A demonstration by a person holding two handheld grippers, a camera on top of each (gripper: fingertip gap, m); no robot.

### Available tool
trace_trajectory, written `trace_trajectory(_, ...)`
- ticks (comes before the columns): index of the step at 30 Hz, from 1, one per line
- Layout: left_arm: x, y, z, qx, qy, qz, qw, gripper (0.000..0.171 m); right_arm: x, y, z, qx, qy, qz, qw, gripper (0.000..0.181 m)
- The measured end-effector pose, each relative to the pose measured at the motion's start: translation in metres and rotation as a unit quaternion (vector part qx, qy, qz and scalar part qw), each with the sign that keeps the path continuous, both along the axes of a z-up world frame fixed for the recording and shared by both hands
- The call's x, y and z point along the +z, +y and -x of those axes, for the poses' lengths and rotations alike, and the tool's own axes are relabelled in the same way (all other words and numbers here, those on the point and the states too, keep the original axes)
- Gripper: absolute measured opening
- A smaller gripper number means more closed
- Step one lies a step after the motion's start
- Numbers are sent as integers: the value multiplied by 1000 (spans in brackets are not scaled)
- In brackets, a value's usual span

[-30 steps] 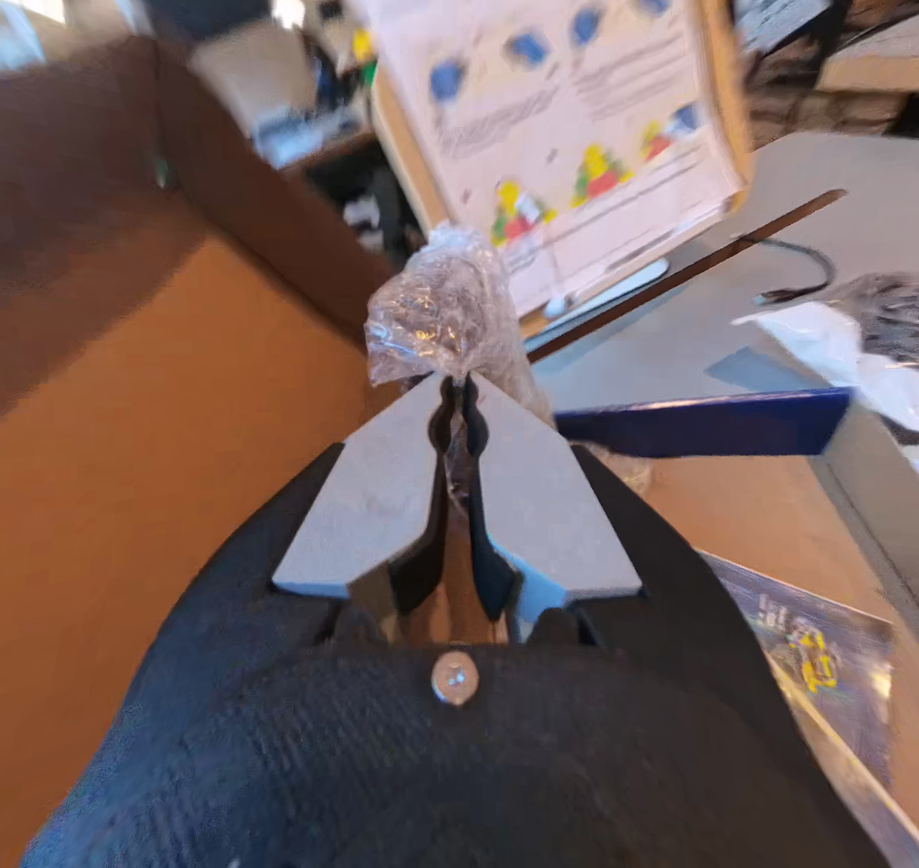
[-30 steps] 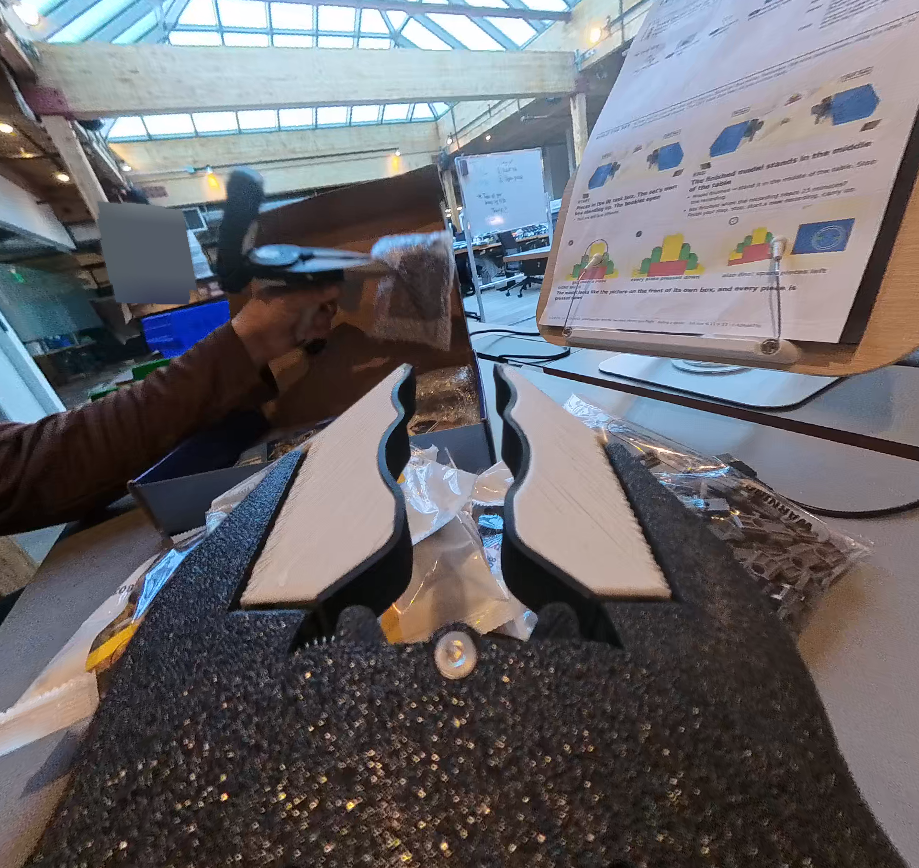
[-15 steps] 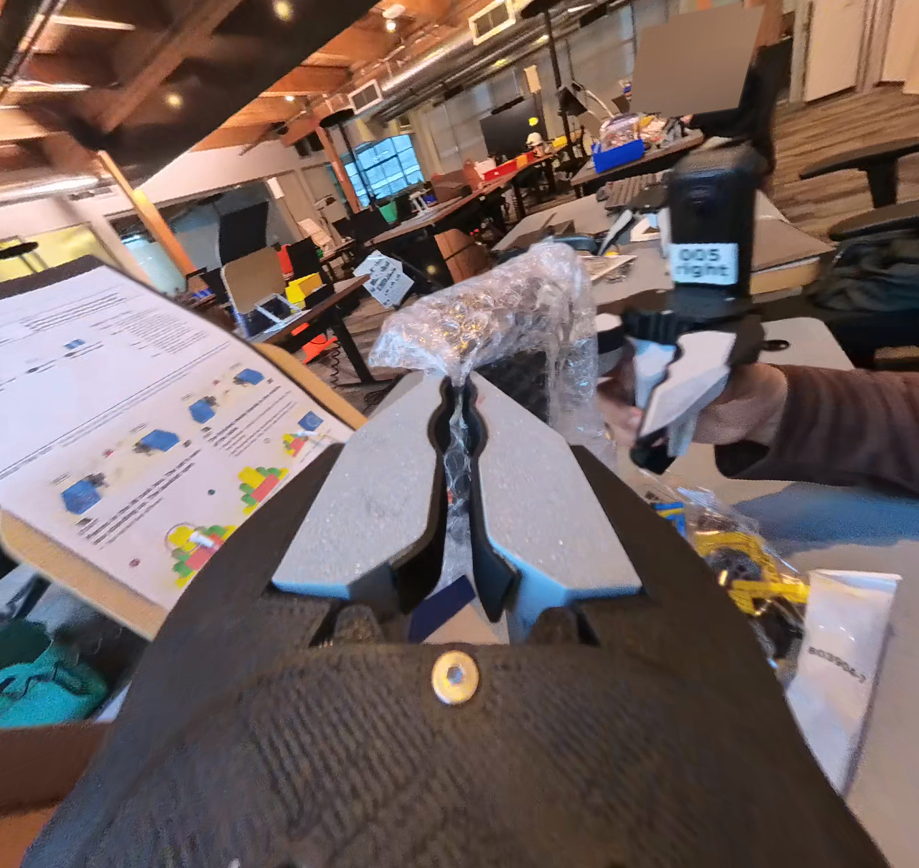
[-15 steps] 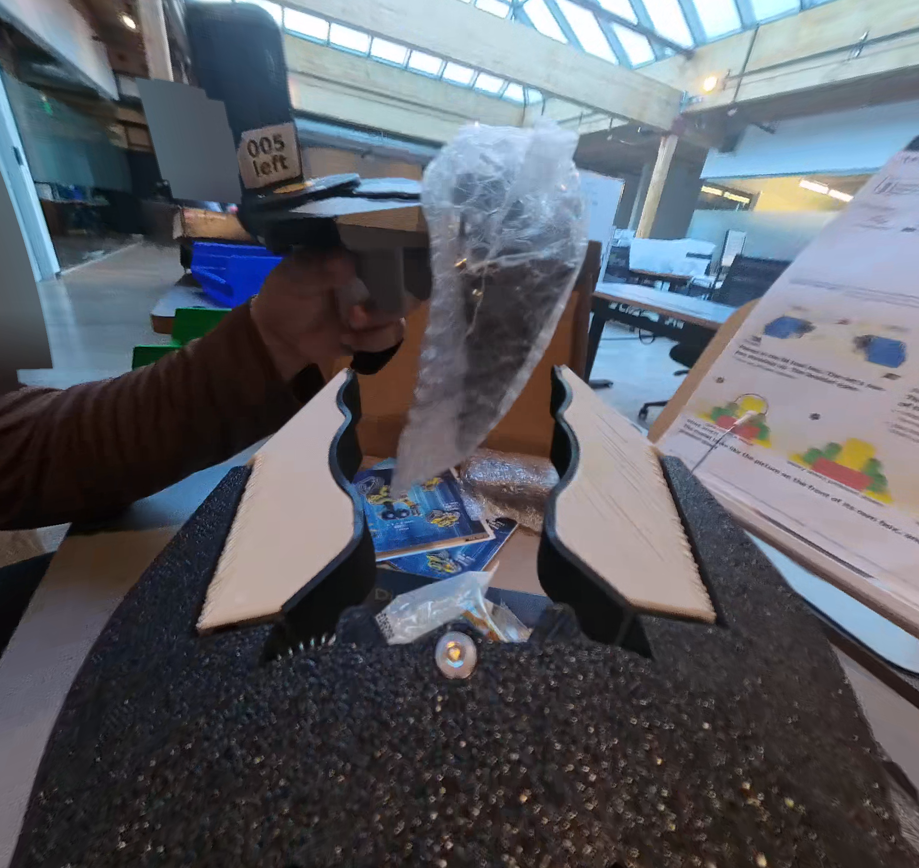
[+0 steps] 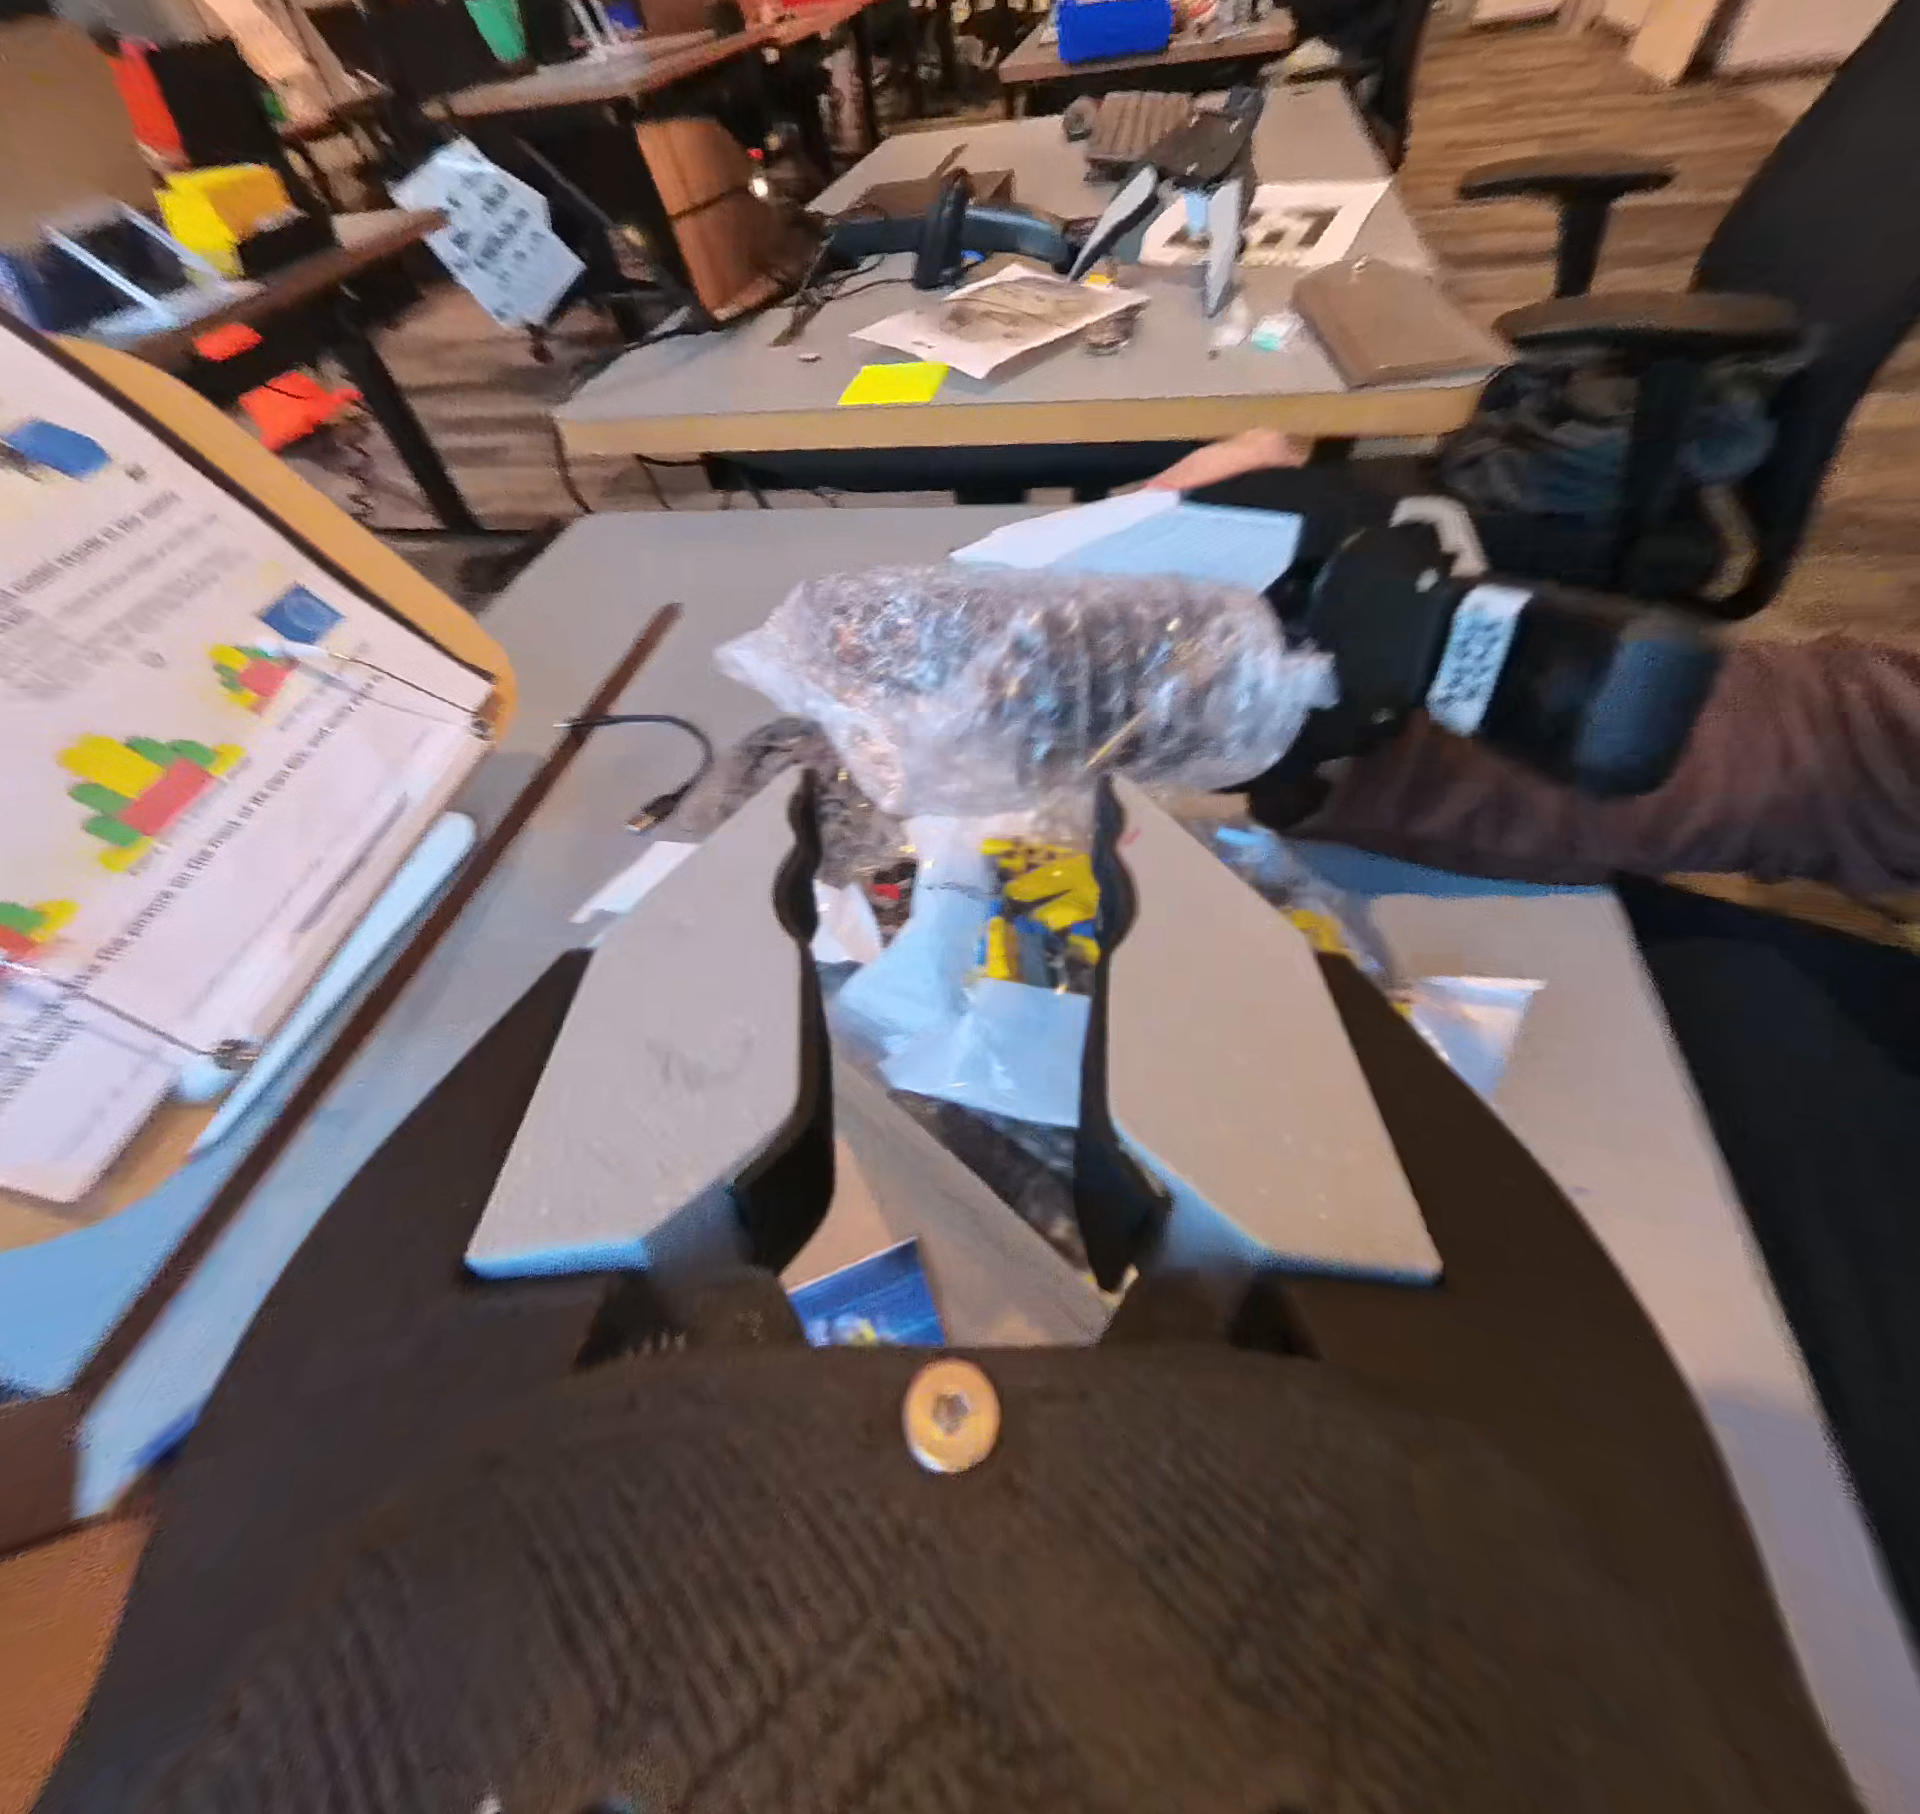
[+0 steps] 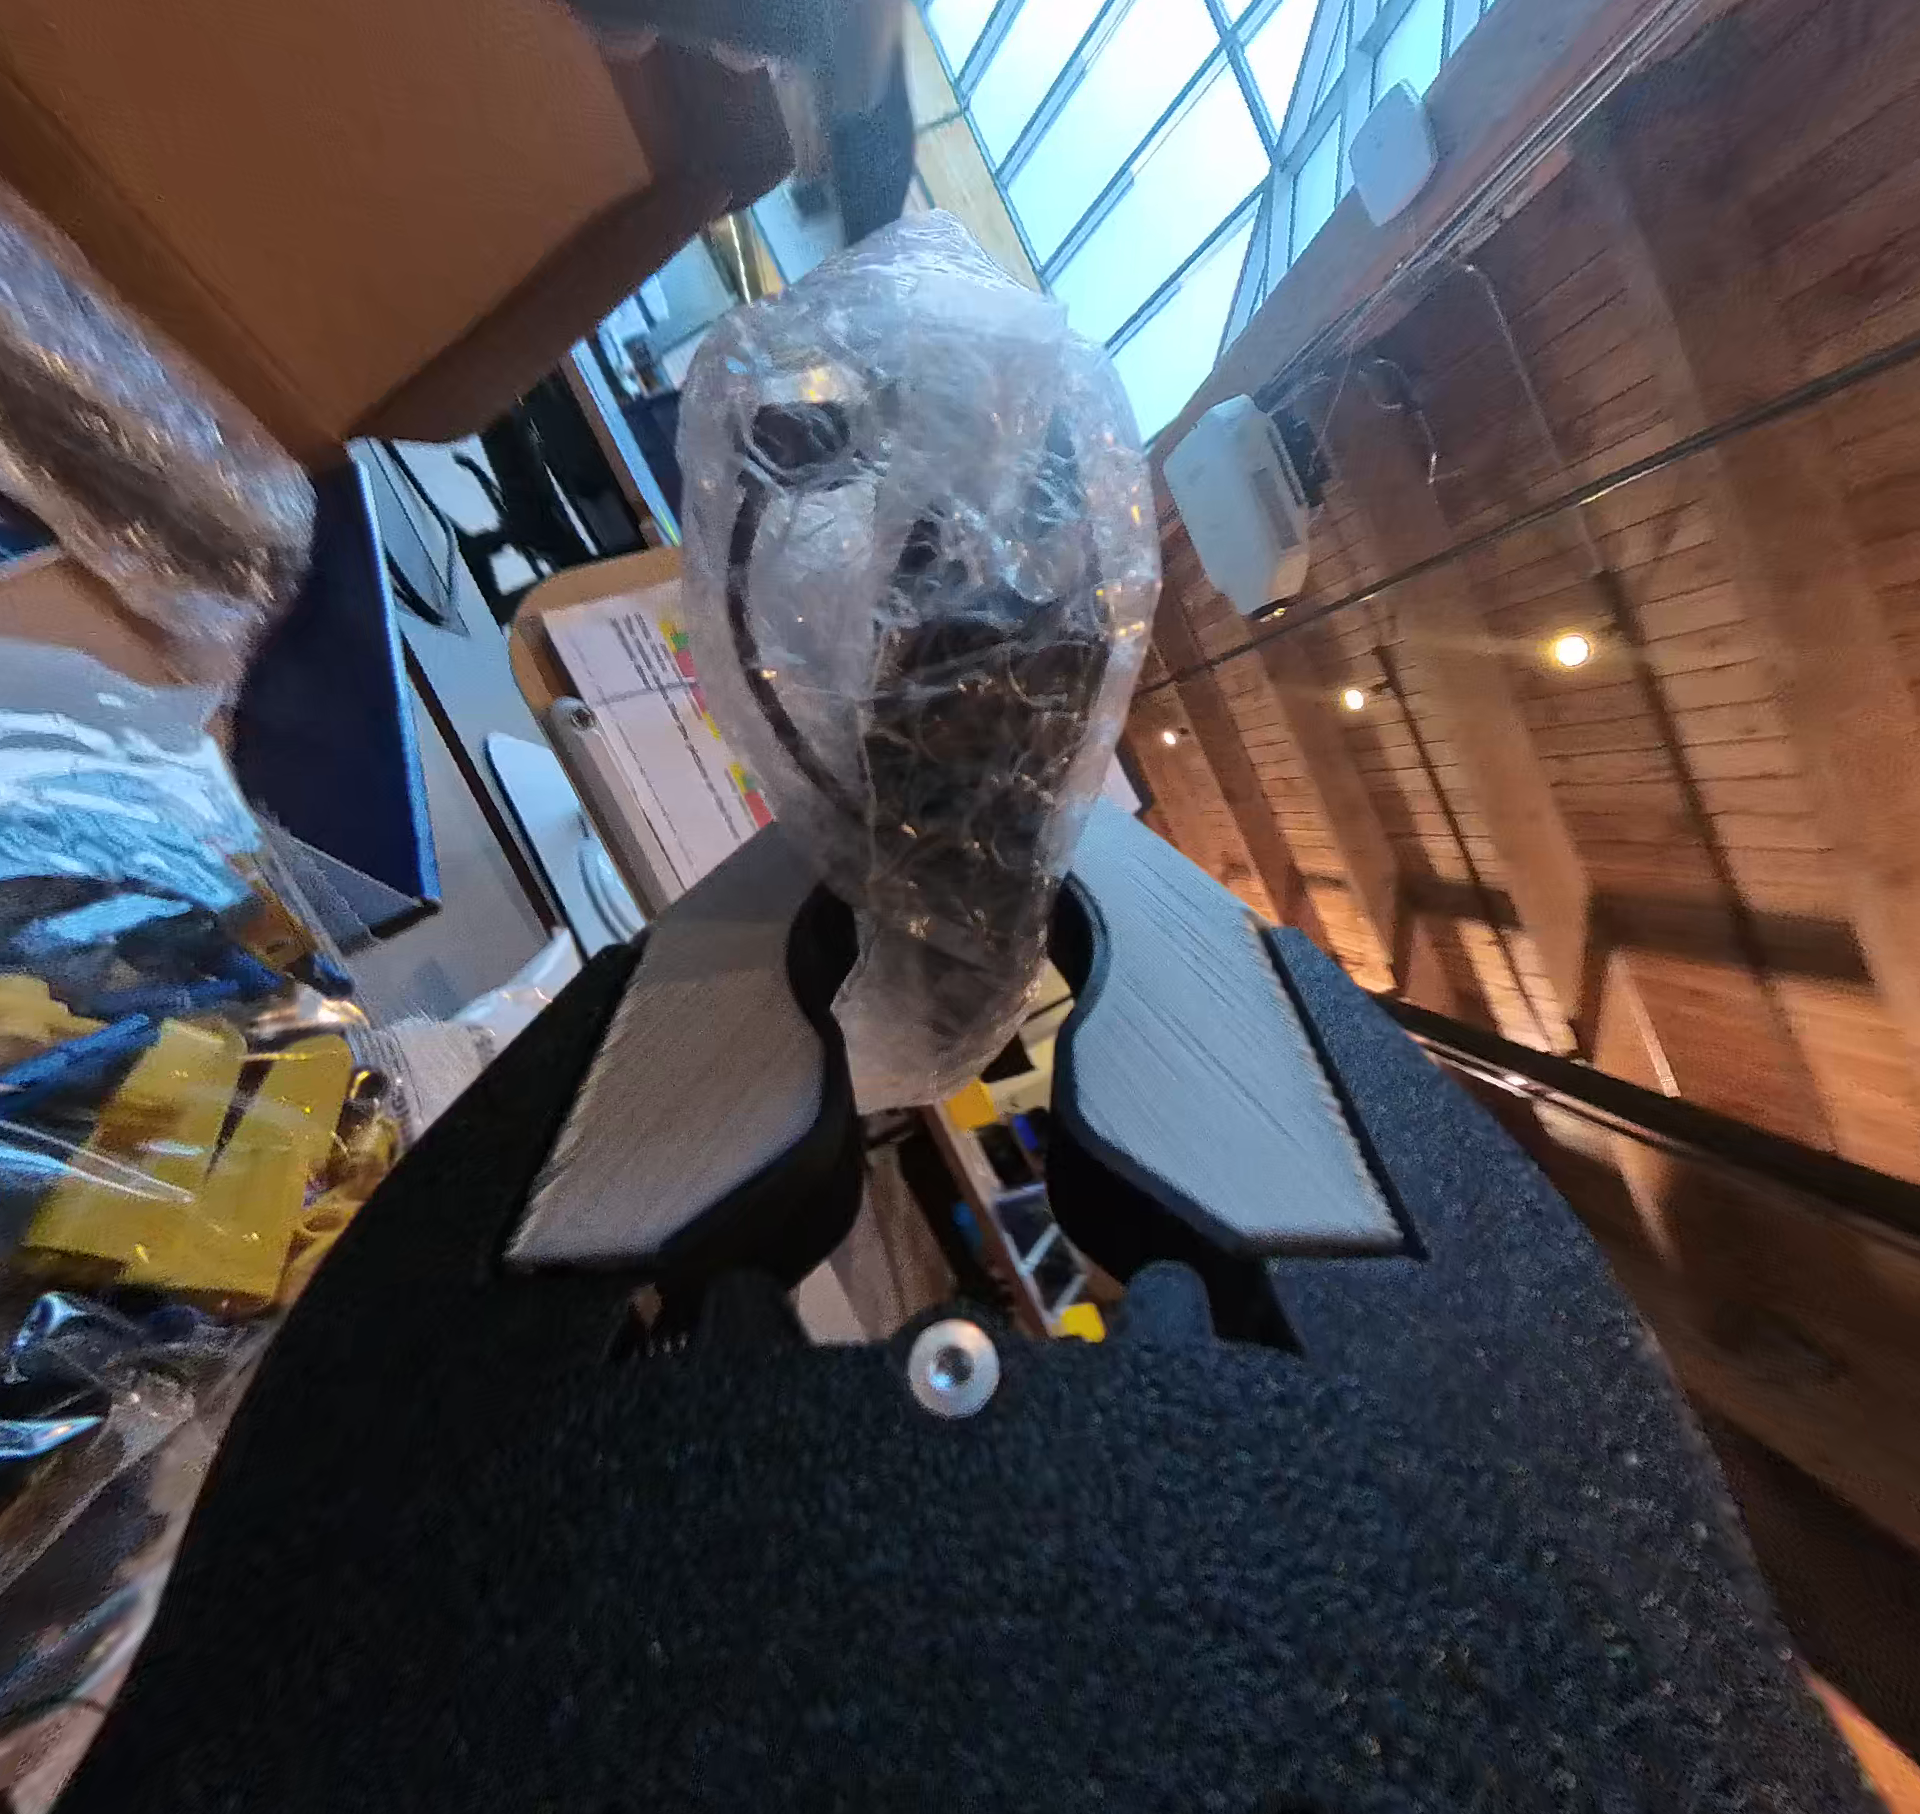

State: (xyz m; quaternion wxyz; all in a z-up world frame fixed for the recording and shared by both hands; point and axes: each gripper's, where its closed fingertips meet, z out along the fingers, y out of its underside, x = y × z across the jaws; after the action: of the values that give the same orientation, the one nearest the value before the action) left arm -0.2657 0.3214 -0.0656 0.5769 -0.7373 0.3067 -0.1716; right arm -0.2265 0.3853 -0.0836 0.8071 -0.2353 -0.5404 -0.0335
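Observation:
A clear plastic bag of small dark pieces [image 6: 914, 621] is pinched at its lower end between the fingers of my right gripper [image 6: 945, 923], which is shut on it and holds it in the air. In the left wrist view the same bag [image 5: 1018, 684] lies sideways just beyond my left gripper [image 5: 954, 798], which is open and empty, with its fingertips right under the bag. The right gripper [image 5: 1351, 652] and the hand and sleeve behind it come in from the right and hold the bag's right end.
A printed sheet on a wooden stand [image 5: 187, 777] stands at the left. Bags of yellow and blue bricks [image 5: 1039, 902] lie on the grey table [image 5: 1610, 1089] under the grippers. A black cable [image 5: 665, 756] lies behind. A cardboard box [image 6: 312, 154] and a blue box wall [image 6: 322, 725] are at the left. The left gripper's tips are roughly 9 cm from the right gripper's.
My left gripper has opened and let go of the bag. My right gripper has shut on it and now holds it. Both views have swung round.

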Motion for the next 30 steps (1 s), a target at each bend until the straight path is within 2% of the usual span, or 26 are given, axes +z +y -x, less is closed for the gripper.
trace_trajectory(1,3,-2,-1,-9,-28,11,1000,55,-2,1,1,-11,-7,-16,1000,31)
trace_trajectory(5,4,-7,-13,-56,-106,59,991,70,-6,-11,7,-13,-20,-53,998,31)
trace_trajectory(10,-19,5,-22,-38,-87,108,990,72,-4,-28,10,-13,-12,-86,996,31)
trace_trajectory(18,-30,8,-36,-59,-113,144,981,60,-10,-18,11,-38,-18,-103,994,31)
trace_trajectory(27,-27,16,-38,-64,-157,150,974,61,-6,-20,12,-87,-7,-123,989,30)
trace_trajectory(30,-29,11,-35,-66,-137,154,976,59,-6,-28,15,-90,-6,-140,986,30)
